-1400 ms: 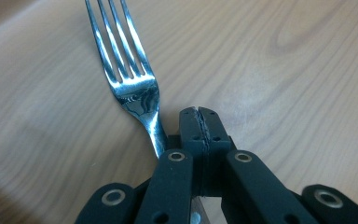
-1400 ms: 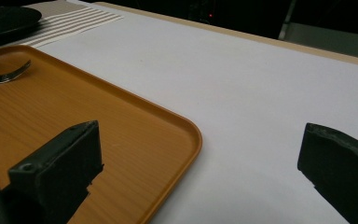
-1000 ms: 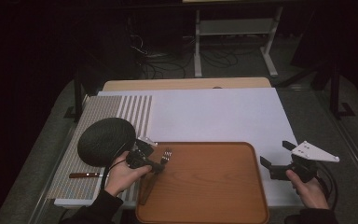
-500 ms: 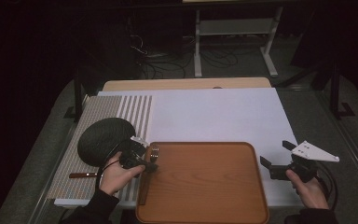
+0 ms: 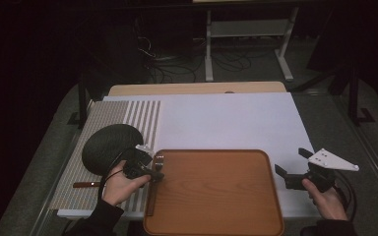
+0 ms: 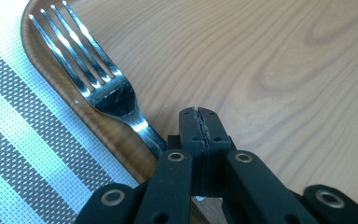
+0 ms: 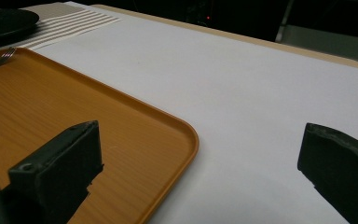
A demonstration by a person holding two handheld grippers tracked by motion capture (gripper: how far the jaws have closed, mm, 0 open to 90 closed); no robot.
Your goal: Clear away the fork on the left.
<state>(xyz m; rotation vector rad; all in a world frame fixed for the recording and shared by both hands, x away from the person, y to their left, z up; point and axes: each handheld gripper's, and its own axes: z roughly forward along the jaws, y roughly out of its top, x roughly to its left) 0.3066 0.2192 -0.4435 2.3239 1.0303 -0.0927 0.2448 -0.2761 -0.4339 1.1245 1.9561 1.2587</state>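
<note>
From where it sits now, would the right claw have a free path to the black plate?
Probably not directly: the right claw is across the wooden tray from the black plate, and the left claw, holding the fork, sits between.

I see a polished, glossy metal fork (image 6: 98, 88) on a smooth wood-grain tray (image 6: 270, 60). My left tool (image 6: 200, 128) looks matt black plastic; the striped placemat (image 6: 23, 154) is coarsely woven.

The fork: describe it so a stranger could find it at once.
Start at the big brown wooden tray near the table's front edge. At its far-left corner, over the rim, lies the shiny silver metal fork, handle in the shut left gripper. Unlike the round black plate nearby, it gleams.
</note>
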